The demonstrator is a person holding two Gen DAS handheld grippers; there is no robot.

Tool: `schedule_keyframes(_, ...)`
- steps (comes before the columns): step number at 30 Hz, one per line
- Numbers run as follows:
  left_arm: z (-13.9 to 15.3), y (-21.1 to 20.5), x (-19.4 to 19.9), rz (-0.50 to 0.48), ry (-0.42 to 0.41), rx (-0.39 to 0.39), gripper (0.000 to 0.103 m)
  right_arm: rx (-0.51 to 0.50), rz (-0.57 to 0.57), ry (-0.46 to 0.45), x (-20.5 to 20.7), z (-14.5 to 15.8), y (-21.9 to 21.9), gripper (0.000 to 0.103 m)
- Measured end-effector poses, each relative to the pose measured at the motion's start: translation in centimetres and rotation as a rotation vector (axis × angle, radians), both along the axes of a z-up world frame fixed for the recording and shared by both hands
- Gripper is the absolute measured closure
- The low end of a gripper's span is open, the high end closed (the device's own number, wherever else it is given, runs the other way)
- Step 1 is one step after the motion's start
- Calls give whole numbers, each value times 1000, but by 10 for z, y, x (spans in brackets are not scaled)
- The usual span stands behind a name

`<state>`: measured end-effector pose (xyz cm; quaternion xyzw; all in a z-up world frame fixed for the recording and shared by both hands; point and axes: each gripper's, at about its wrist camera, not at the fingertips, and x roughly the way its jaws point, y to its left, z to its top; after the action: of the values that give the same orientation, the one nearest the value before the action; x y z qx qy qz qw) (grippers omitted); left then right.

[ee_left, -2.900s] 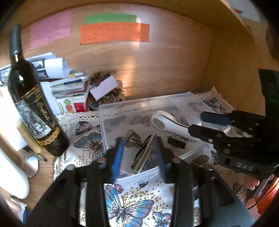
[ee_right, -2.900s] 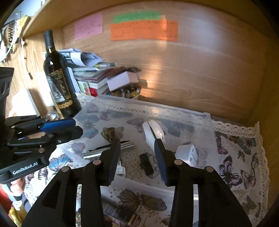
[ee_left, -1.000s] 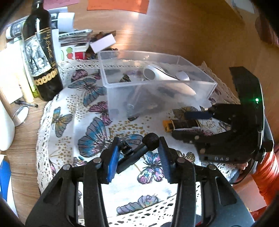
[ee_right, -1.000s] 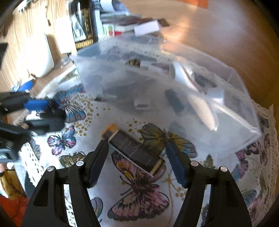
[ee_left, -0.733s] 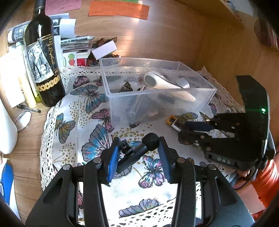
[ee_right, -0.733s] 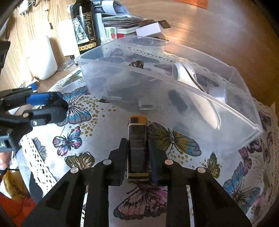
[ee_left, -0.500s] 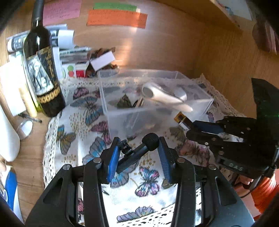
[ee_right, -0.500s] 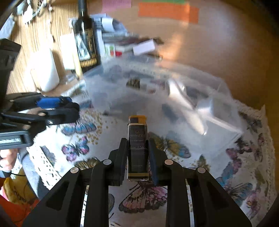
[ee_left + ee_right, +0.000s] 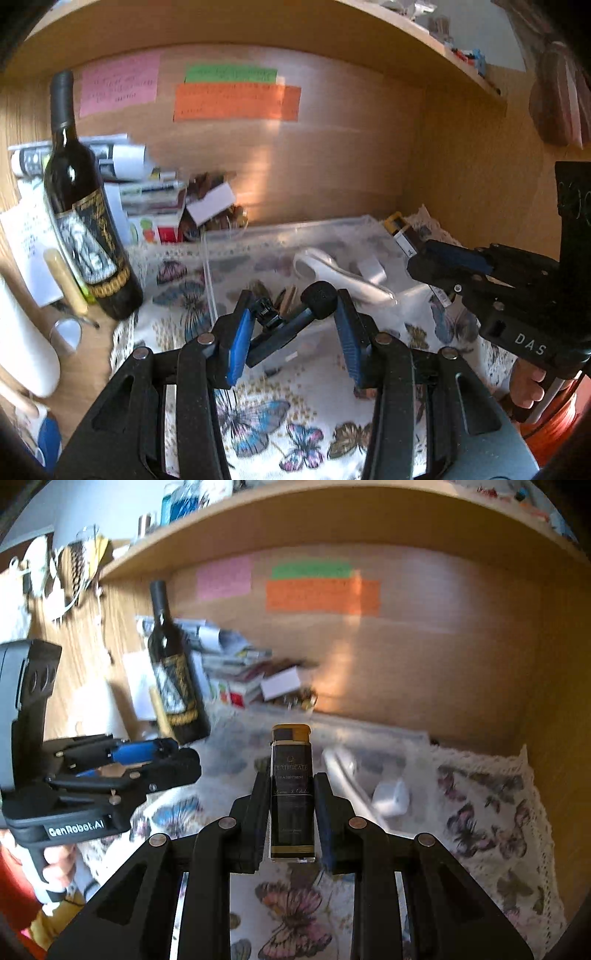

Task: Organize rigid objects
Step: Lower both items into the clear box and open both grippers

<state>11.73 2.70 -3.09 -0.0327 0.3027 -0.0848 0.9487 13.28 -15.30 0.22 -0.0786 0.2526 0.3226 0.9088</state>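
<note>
The left gripper grips a black microphone slantwise between its 2 blue pads above the butterfly cloth, facing the clear box with a white handle-shaped thing inside, the right gripper carrying a dark lighter over its far corner.

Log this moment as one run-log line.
left gripper: shut on black mic | right gripper: shut on dark box | both raised near clear bin | phase: carrying
</note>
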Motion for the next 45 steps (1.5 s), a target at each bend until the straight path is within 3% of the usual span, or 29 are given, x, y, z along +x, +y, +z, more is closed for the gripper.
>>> schedule_keyframes(9, 3, 5, 33, 31, 10, 17, 60, 19, -35, 4, 29, 8, 13, 81)
schedule_keyframes(20, -42, 7, 72, 13, 129, 27, 60, -76, -29, 136, 70, -41, 42, 81)
schedule_keyframes(28, -58, 5, 82, 7, 180, 33, 58, -137, -33, 222, 84, -65, 54, 81)
schedule_keyframes(32, -53, 8, 79, 15, 172, 25, 49, -123, -37, 225, 82, -61, 51, 80)
schedule_keyframes(36, -43, 8, 70, 25, 144, 33, 49, -93, -37, 215, 76, -51, 45, 77)
schedule_keyframes(45, -9, 6, 28, 44, 5, 52, 43, -19, -51, 86, 39, -10, 19, 69)
